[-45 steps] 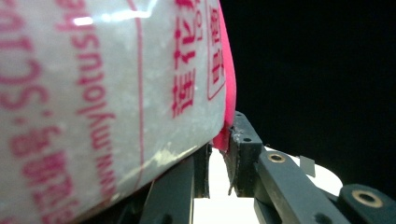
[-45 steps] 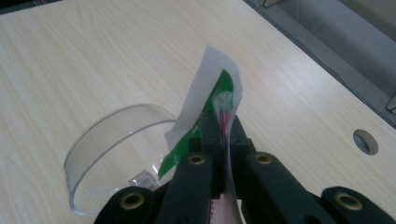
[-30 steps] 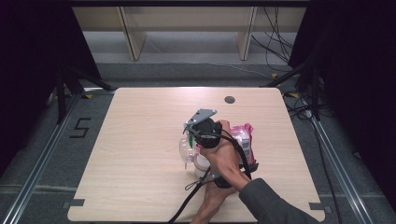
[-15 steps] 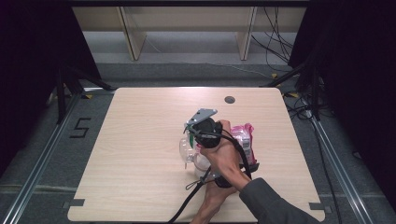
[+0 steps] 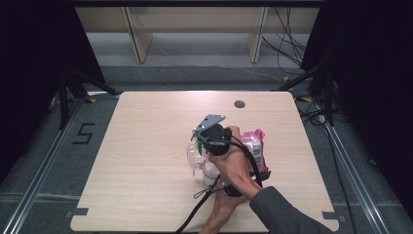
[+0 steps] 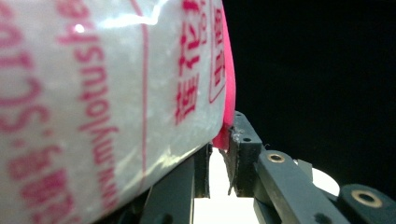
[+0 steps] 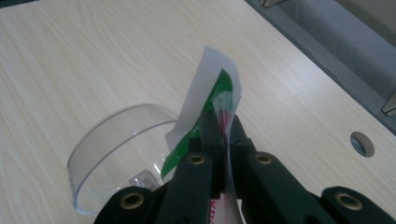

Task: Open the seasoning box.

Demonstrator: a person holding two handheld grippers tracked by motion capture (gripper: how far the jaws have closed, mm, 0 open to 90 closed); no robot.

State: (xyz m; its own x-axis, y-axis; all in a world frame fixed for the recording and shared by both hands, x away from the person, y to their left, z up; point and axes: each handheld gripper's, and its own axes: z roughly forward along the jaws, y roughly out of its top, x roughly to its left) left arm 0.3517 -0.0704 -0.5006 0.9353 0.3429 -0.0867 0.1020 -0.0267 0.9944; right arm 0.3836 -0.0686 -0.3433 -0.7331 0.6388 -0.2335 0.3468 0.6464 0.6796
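Pale wood surface (image 5: pixel 146 161) with round grommet hole (image 5: pixel 239 104) near far edge. Grey floor (image 5: pixel 195 75) beyond surface, light wooden shelf legs (image 5: pixel 138 36) farther back, black curtains (image 5: pixel 34 48) flanking, cables (image 5: pixel 287 29) trailing.

Table (image 5: pixel 146 146): rectangular top in pale wood grain, with notched corners along the near edge, set on a grey floor. A round dark cable hole (image 5: pixel 239 104) sits near the far edge, right of centre. On it, right of centre toward the near edge: a clear plastic cup (image 5: pixel 195 155) lying on its side, and just beside it to the right a pink-and-white printed packet (image 5: pixel 255 145). The remaining surface is bare wood.
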